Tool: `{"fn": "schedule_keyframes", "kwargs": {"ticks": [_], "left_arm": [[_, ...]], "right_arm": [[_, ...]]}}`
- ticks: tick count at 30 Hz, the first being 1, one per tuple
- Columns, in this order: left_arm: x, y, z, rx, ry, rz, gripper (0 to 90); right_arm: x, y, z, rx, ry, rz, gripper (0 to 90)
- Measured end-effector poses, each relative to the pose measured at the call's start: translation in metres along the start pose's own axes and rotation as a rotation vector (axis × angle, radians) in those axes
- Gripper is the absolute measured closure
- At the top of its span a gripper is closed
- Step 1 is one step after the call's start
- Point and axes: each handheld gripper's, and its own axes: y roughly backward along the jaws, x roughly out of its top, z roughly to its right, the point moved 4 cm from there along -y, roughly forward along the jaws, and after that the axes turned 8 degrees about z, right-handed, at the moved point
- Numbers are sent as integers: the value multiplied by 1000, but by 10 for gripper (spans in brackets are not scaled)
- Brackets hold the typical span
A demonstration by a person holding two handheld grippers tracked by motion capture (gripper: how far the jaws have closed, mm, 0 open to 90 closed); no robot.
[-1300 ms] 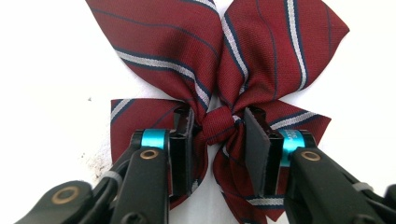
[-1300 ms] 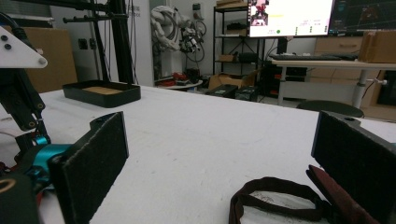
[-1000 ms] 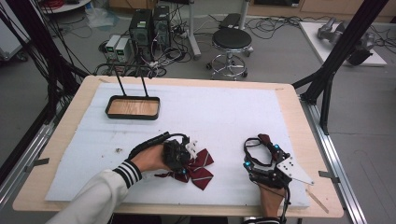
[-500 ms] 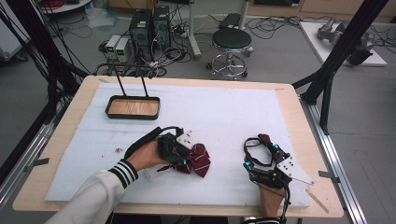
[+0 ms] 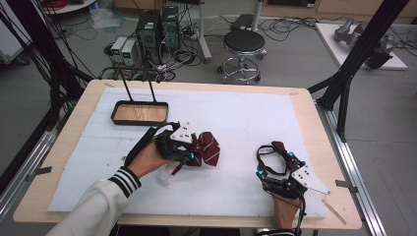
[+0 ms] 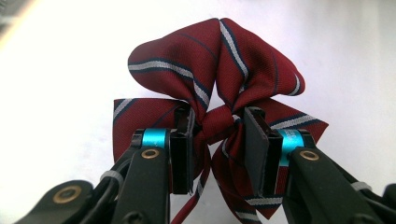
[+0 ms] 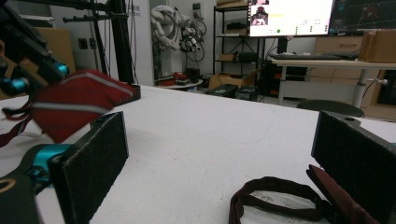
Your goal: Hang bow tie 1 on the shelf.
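Observation:
A dark red bow tie (image 6: 205,70) with white and navy stripes hangs above the white sheet. My left gripper (image 6: 217,140) is shut on its middle knot. From above, that gripper (image 5: 193,150) sits left of centre with the bow tie (image 5: 206,147) sticking out to its right. My right gripper (image 5: 273,158) rests near the front right, jaws wide open. A dark red strap loop (image 7: 275,191) lies on the sheet between its pads (image 7: 95,156), touching neither. From above, the strap (image 5: 279,146) lies at that gripper's tips. The right gripper view also catches the bow tie (image 7: 74,107) at far left.
A black tray (image 5: 114,117) with a wooden bottom and two upright wire handles stands at the back left of the white sheet (image 5: 246,113). The wooden table edge (image 5: 310,128) runs just right of the sheet. A stool and computer boxes stand on the floor beyond.
My left hand has lifted the bow tie off the sheet and carried it away from the person, toward the table's middle. The right gripper has stayed put.

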Motion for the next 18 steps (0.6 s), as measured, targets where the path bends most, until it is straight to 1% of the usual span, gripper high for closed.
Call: {"fn": "schedule_keyframes", "kwargs": {"ticks": [2, 5, 6, 10, 14, 16, 18], "left_arm": [[2, 5, -5, 32, 17, 40, 660], [3, 11, -9, 64, 35, 74, 660], [3, 14, -11, 77, 40, 94, 660], [5, 25, -18, 130, 54, 143, 659], [7, 37, -25, 187, 74, 203, 659], [8, 43, -28, 213, 76, 228, 659], [8, 47, -31, 229, 91, 258, 660]], "right_arm": [[0, 0, 0, 1, 0, -1, 29], [0, 0, 0, 1, 0, -1, 29], [0, 0, 0, 0, 0, 0, 29], [0, 0, 0, 1, 2, -1, 30], [0, 0, 0, 1, 5, 0, 29], [0, 0, 0, 0, 6, 1, 30], [0, 0, 0, 0, 8, 2, 30]]}}
